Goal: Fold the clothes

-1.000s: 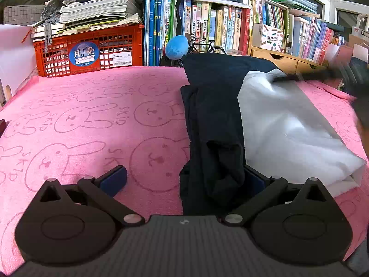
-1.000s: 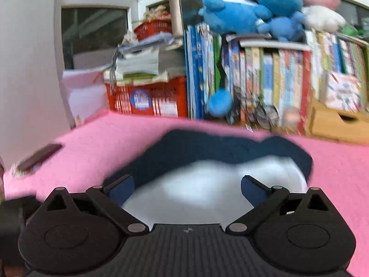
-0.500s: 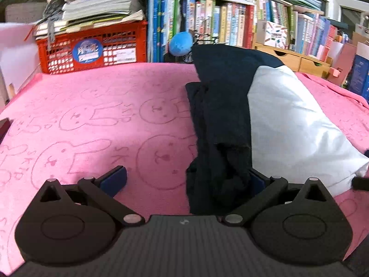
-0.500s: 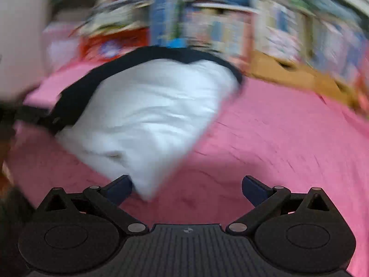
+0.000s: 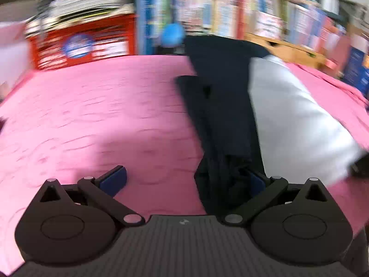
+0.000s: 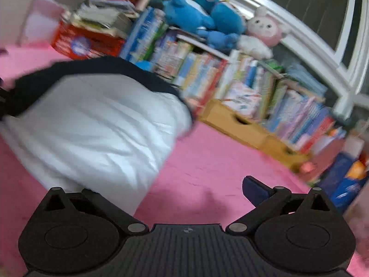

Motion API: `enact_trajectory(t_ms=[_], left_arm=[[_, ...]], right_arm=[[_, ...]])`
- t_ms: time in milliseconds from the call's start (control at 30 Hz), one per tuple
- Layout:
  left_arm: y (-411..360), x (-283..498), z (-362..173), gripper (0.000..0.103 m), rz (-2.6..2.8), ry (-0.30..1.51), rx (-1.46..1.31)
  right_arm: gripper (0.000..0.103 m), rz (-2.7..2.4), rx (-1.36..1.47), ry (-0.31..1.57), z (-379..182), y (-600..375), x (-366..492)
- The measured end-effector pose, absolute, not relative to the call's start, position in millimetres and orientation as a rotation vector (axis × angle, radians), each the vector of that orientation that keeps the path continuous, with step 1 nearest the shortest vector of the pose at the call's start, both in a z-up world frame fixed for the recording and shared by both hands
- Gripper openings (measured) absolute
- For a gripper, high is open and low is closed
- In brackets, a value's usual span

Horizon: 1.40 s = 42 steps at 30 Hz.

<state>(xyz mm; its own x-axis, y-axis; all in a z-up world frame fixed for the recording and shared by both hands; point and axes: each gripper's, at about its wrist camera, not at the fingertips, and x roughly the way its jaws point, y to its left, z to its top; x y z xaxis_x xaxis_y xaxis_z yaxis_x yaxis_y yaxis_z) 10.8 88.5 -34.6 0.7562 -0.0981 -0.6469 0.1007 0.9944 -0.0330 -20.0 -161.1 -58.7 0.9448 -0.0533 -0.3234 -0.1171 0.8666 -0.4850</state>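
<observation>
Left wrist view
Surface: a pink towel (image 5: 92, 115) covers the table; its print is smeared by motion blur.
Garment: a navy and white garment (image 5: 221, 106) lies on the right half of the pink towel, running from the near edge toward the back; the navy part is on the left, the white panel (image 5: 297, 117) on the right.
Left gripper (image 5: 189, 180): jaws spread wide; the left blue pad (image 5: 114, 180) sits over bare towel, while the right pad is mostly hidden behind the bunched navy hem, which lies between the fingers against that pad. Not clamped.
Background: a red crate (image 5: 80, 43) stacked with papers at back left, a row of books (image 5: 219, 16) behind the garment, a wooden drawer box (image 5: 290, 50) at back right.
Right edge: a dark object (image 5: 361, 166) touches the white panel's near corner; too blurred to name.

Right wrist view
Garment: the white panel (image 6: 92, 129) fills the left, its navy edge (image 6: 96, 65) along the far side; the near white corner overlaps the gripper's left finger.
Right gripper (image 6: 184, 191): fingers wide apart, nothing pinched; the right blue pad (image 6: 254, 190) hangs over bare pink towel (image 6: 219, 161); the left pad is hidden under the white cloth.
Background: blue plush toys (image 6: 203, 20) and a pink plush rabbit (image 6: 265, 27) sit on top of the books (image 6: 207, 76); red crate (image 6: 85, 42) at far left; wooden drawer box (image 6: 239, 124) below the books.
</observation>
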Motion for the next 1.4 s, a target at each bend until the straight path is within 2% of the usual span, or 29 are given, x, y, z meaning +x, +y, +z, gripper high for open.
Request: enact_trajectory(t_ms=[133, 367, 500, 567, 633, 667, 733, 800, 867, 900, 1000, 1167, 1200, 1233, 1300, 1333, 1400], left_arm=[[57, 7, -37, 0.103, -0.090, 0.659, 0.110], [88, -9, -23, 0.103, -0.164, 0.747, 0.032], [92, -12, 16, 0.103, -0.178, 0.654, 0.125], [88, -7, 42, 0.103, -0.188, 0.536, 0.160], [79, 5, 61, 0.103, -0.195, 0.459, 0.155], [72, 15, 67, 0.103, -0.200, 0.429, 0.143], [61, 35, 71, 0.103, -0.208, 0.394, 0.092], [49, 56, 59, 0.103, -0.205, 0.436, 0.051], [36, 72, 35, 0.103, -0.182, 0.495, 0.052], [30, 77, 20, 0.103, -0.162, 0.524, 0.069], [24, 70, -14, 0.103, -0.090, 0.535, 0.171], [31, 50, -35, 0.103, -0.097, 0.540, 0.248], [33, 49, -39, 0.103, -0.106, 0.551, 0.242], [34, 47, -43, 0.103, -0.115, 0.563, 0.235], [39, 50, -44, 0.103, -0.126, 0.584, 0.192], [42, 52, -44, 0.103, -0.131, 0.594, 0.170], [47, 55, -44, 0.103, -0.141, 0.614, 0.126]], right_arm=[[0.103, 0.046, -0.534, 0.338, -49, -178, 3], [0.102, 0.372, -0.312, 0.559, -38, -224, -34], [0.101, 0.511, -0.019, 0.436, 15, -256, -34], [0.091, 0.479, 0.020, 0.382, 28, -248, -12], [0.065, 0.453, 0.008, 0.360, 23, -221, 19], [0.061, 0.456, 0.012, 0.385, 16, -209, 33], [0.060, 0.501, 0.009, 0.502, -10, -178, 57], [0.062, 0.551, -0.011, 0.584, -35, -148, 69], [0.067, 0.616, -0.130, 0.581, -37, -128, 55], [0.075, 0.670, -0.188, 0.588, -36, -122, 45], [0.075, 0.783, -0.190, 0.634, -31, -136, 26], [0.075, 0.725, 0.083, 0.617, 6, -211, 46], [0.071, 0.657, 0.123, 0.603, 14, -218, 61], [0.058, 0.594, 0.159, 0.596, 18, -221, 81], [0.041, 0.487, 0.204, 0.593, 20, -220, 125], [0.035, 0.444, 0.212, 0.598, 18, -216, 149], [0.031, 0.398, 0.181, 0.637, 2, -200, 184]])
